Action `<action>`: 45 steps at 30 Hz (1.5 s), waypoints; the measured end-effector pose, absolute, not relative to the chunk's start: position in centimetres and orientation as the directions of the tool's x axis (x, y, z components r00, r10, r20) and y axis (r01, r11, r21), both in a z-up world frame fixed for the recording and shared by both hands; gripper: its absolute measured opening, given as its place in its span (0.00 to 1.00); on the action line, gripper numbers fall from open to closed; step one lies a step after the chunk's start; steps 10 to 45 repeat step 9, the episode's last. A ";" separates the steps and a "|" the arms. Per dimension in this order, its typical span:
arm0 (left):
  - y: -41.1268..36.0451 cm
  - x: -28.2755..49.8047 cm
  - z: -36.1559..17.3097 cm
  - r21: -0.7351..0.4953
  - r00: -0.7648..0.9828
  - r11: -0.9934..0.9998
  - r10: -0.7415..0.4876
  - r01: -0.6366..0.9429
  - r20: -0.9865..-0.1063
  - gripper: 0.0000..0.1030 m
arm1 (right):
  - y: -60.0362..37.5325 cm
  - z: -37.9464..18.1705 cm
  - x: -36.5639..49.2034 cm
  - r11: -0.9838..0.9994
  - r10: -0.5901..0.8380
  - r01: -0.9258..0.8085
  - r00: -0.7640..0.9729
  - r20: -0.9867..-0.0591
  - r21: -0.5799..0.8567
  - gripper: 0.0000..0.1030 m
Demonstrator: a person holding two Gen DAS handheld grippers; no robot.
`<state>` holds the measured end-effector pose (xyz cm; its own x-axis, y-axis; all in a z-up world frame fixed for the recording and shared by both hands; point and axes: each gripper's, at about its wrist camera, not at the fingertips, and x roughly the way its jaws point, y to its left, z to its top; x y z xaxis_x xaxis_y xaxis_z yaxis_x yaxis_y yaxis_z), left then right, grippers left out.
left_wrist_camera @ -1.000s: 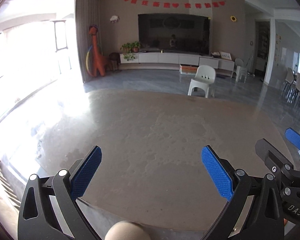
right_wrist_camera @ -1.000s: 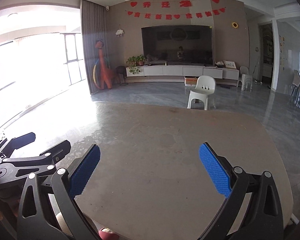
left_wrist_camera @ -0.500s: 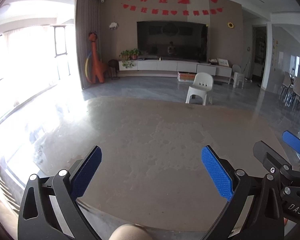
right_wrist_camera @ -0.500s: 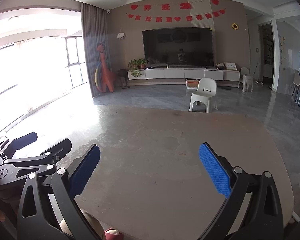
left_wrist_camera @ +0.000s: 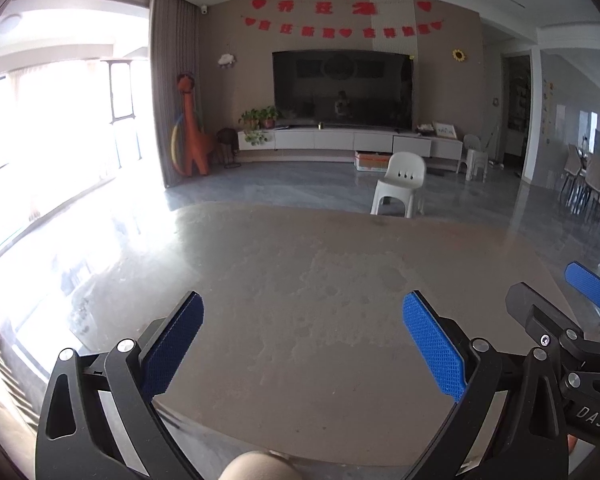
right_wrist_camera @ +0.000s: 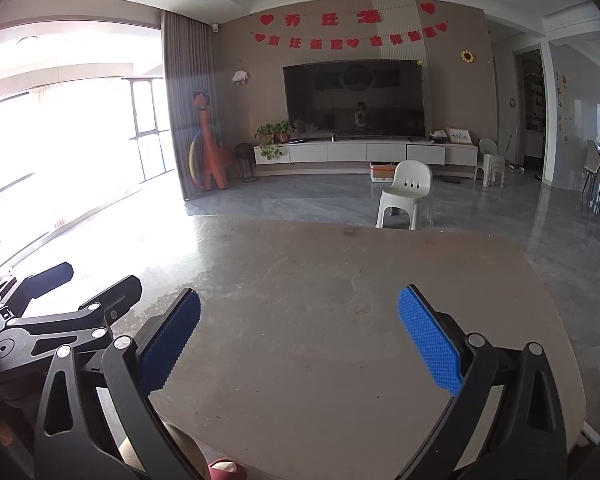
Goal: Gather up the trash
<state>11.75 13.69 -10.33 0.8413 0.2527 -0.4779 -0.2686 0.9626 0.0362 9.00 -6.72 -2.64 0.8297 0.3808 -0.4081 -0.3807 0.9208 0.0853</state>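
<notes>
My left gripper (left_wrist_camera: 304,344) is open and empty, its blue pads spread wide above a bare grey-brown table (left_wrist_camera: 320,280). My right gripper (right_wrist_camera: 298,340) is open and empty too, above the same table (right_wrist_camera: 320,300). Each gripper shows at the edge of the other's view: the right one at the right of the left wrist view (left_wrist_camera: 572,320), the left one at the left of the right wrist view (right_wrist_camera: 60,308). No trash shows on the table in either view.
A white plastic chair (left_wrist_camera: 400,188) stands beyond the table's far edge. A TV cabinet (left_wrist_camera: 352,144), an orange dinosaur toy (left_wrist_camera: 190,136) and dining chairs (left_wrist_camera: 588,184) stand farther off. A rounded beige object (left_wrist_camera: 256,466) sits at the bottom edge, and a pink slipper (right_wrist_camera: 226,470) lies below the table.
Both cameras have tilted upward a little, so more of the ceiling and wall shows. Both grippers stay open and empty.
</notes>
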 end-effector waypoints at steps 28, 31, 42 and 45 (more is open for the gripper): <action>13.7 11.9 -10.3 0.030 0.840 0.964 0.245 -0.264 -0.484 0.95 | -6.4 -2.8 8.6 0.921 0.381 -0.379 0.831 -0.406 0.089 0.96; 13.7 11.9 -10.3 0.030 0.840 0.964 0.245 -0.264 -0.484 0.95 | -6.4 -2.8 8.6 0.921 0.381 -0.379 0.831 -0.406 0.089 0.96; 13.7 11.9 -10.3 0.030 0.840 0.964 0.245 -0.264 -0.484 0.95 | -6.4 -2.8 8.6 0.921 0.381 -0.379 0.831 -0.406 0.089 0.96; 13.7 11.9 -10.3 0.030 0.840 0.964 0.245 -0.264 -0.484 0.95 | -6.4 -2.8 8.6 0.921 0.381 -0.379 0.831 -0.406 0.089 0.96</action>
